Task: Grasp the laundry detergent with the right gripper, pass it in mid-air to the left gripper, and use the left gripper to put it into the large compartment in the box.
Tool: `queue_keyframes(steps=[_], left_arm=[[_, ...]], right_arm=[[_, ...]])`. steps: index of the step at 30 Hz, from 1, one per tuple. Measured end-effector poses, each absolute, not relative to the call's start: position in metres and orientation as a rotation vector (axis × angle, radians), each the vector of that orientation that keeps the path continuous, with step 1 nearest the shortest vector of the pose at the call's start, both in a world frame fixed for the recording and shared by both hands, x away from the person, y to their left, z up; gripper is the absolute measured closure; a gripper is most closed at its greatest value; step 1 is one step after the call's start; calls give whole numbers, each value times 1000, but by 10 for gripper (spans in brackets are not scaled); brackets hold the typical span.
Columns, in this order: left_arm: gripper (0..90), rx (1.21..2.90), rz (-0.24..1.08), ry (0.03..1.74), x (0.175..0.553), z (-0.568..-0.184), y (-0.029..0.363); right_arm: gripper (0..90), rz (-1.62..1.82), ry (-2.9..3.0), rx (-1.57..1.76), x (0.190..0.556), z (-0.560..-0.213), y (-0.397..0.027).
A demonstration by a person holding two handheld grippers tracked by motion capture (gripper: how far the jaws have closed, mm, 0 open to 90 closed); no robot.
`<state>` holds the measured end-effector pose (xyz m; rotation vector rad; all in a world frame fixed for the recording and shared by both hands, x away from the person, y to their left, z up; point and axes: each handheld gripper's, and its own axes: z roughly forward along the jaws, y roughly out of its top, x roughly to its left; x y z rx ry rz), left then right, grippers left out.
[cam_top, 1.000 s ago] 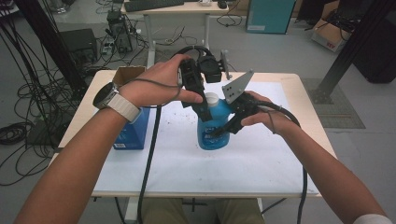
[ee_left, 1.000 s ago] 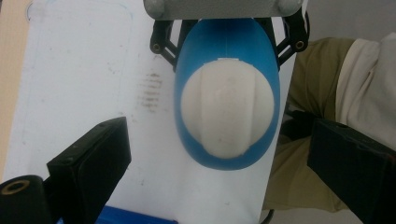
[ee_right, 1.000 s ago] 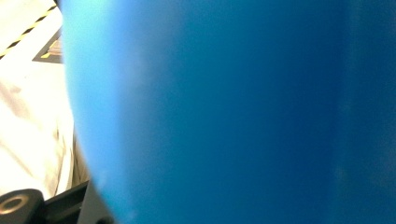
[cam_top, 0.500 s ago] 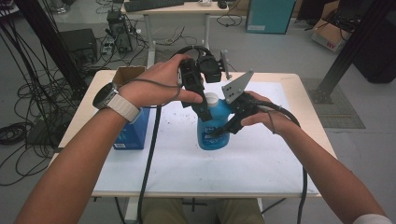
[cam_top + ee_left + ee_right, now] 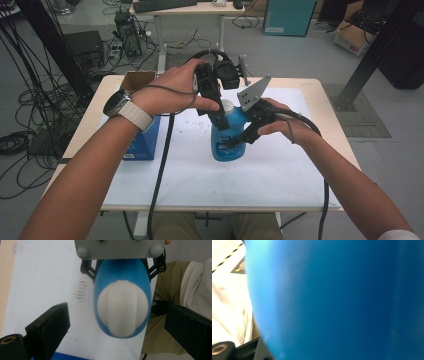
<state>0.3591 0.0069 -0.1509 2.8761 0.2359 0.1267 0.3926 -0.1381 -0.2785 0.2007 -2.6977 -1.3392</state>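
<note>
Blue plastic bottle (image 5: pixel 227 140) with a white cap (image 5: pixel 122 307) stands upright on the white sheet (image 5: pixel 200 175) covering the table (image 5: pixel 330 95), a blue box (image 5: pixel 142 142) to its left. From the right, the right gripper (image 5: pixel 240 140) is clamped on the bottle's body, its grey plate showing just behind the bottle in the left gripper view. Above the cap hangs the left gripper (image 5: pixel 117 322), pointing down, jaws spread wide to either side of it and clear of it, gripping nothing.
</note>
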Motion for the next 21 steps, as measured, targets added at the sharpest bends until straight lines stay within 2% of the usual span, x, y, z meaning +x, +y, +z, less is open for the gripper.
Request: queue_keyframes(steps=[4, 5, 7, 8, 12, 15, 17, 18, 21], left_arm=[[66, 2867, 116, 251, 359, -154, 4], [66, 2894, 119, 203, 361, -154, 3], [68, 2873, 114, 248, 359, -158, 1], [70, 2898, 118, 203, 361, -157, 0], [71, 2872, 111, 264, 359, -163, -3], [78, 2918, 102, 211, 362, -164, -4], [80, 2871, 87, 259, 360, -169, -7], [83, 2903, 98, 207, 363, -168, -7], [105, 2911, 76, 197, 363, -170, -9]], right_arm=[[438, -1339, -2696, 203, 392, -277, -138], [438, -1337, -2695, 198, 391, -277, -138], [438, -1338, -2695, 206, 391, -277, -138], [438, -1334, -2694, 202, 390, -276, -139], [438, -1339, -2694, 208, 388, -276, -138], [438, -1330, -2692, 201, 387, -275, -139], [438, -1337, -2692, 207, 387, -275, -139], [438, -1338, -2692, 205, 386, -275, -139], [438, -1331, -2683, 215, 386, -274, -139]])
